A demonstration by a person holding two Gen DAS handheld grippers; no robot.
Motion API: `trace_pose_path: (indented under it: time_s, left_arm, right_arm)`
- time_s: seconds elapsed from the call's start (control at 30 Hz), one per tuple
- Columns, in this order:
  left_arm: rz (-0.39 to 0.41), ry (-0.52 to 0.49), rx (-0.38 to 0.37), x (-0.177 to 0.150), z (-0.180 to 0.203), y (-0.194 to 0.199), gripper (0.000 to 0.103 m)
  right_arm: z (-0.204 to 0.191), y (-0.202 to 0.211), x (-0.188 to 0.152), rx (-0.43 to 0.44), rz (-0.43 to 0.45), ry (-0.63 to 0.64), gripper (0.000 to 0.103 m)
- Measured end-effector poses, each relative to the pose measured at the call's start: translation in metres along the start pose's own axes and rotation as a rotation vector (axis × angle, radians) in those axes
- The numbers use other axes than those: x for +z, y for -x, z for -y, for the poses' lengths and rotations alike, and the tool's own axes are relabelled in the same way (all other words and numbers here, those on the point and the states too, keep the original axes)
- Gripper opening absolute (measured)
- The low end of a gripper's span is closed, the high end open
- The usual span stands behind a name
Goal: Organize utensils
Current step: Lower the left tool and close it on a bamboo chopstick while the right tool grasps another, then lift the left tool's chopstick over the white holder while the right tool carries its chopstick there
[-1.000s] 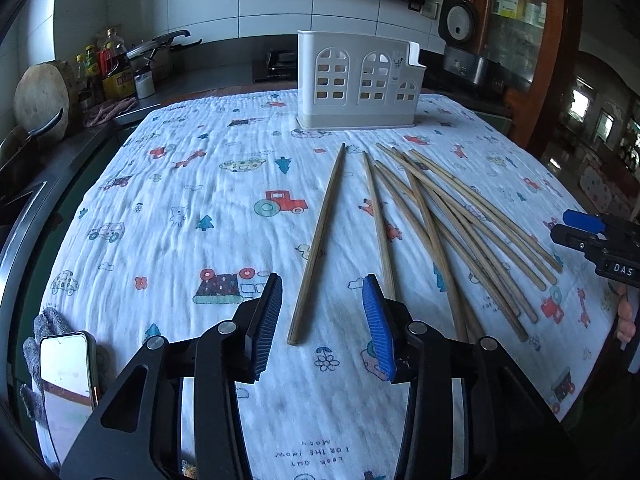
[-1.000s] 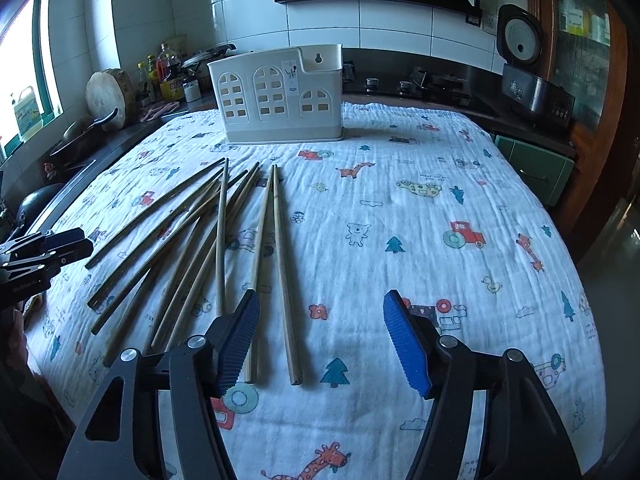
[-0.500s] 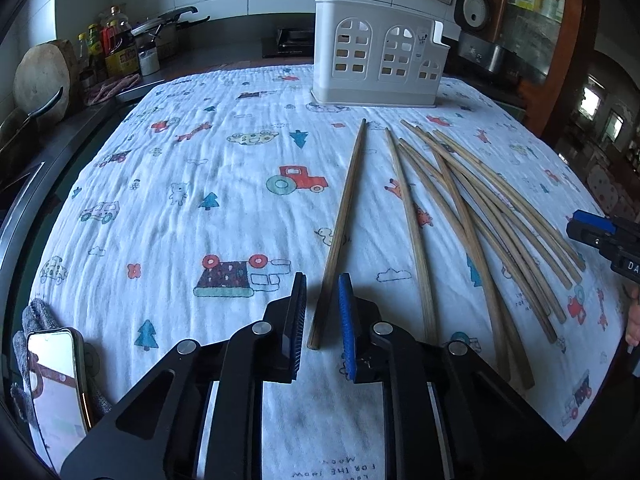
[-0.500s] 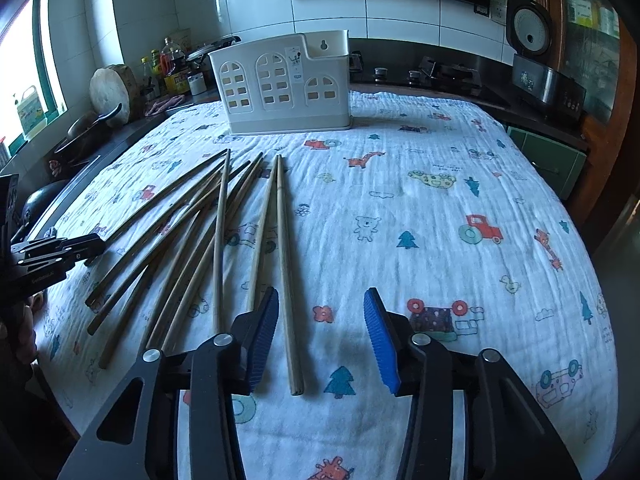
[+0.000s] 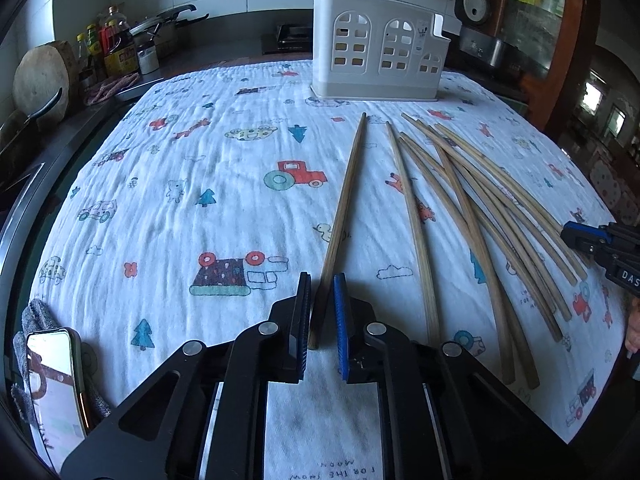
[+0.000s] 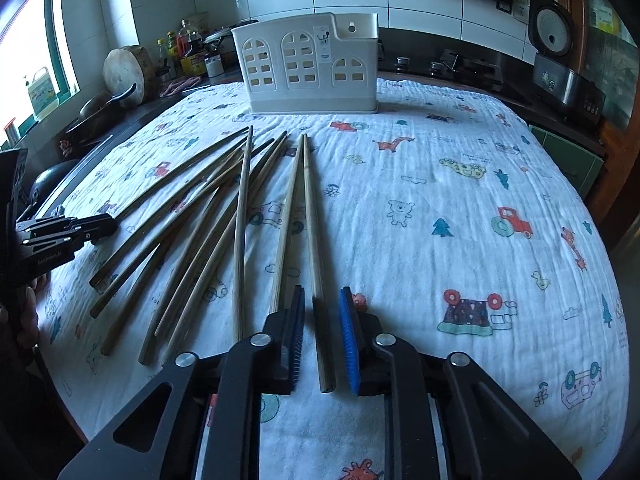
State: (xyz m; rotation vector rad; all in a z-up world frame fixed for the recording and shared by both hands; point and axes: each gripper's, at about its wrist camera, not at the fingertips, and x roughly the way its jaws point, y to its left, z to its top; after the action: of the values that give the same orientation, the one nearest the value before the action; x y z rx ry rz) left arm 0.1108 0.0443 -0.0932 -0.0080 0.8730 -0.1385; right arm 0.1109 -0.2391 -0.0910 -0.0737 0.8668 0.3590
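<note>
Several long wooden chopsticks [image 5: 472, 208] lie fanned out on the printed cloth. A white utensil holder [image 5: 378, 46] stands at the far side; it also shows in the right wrist view [image 6: 310, 66]. My left gripper [image 5: 322, 280] is closed down on the near end of the leftmost chopstick [image 5: 344, 208]. My right gripper [image 6: 322, 294] has narrowed around the rightmost chopstick [image 6: 314, 240], with small gaps still showing beside it. The left gripper shows at the left edge of the right wrist view [image 6: 96, 228].
A phone [image 5: 54, 384] lies on a grey cloth at the table's near left corner. A counter with bottles [image 5: 116, 50], a round wooden board [image 5: 40, 76] and a pan runs along the left. A rice cooker [image 6: 554, 36] stands at the back right.
Both grippers have moved forward and closed in, each around the near end of one chopstick. The left closed first; the right narrowed last.
</note>
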Motion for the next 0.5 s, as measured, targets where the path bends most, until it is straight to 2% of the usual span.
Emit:
trace_pose_path:
  time_s: [0.13,0.33,0.5]
  left_arm:
    - [-0.001,-0.012,0.013,0.002,0.002,-0.002,0.010]
    - [-0.006,-0.019,0.023,0.006,0.003,-0.002,0.007]
    - [0.024,-0.030,0.013,0.011,0.005,0.013,0.005]
  right_arm:
    - [-0.003,-0.002,-0.001,-0.020,0.002,0.021,0.009]
    - [-0.002,-0.002,0.000,-0.022,0.011,0.019,0.008]
    - [-0.004,0.014,0.005,-0.031,0.056,0.021,0.008]
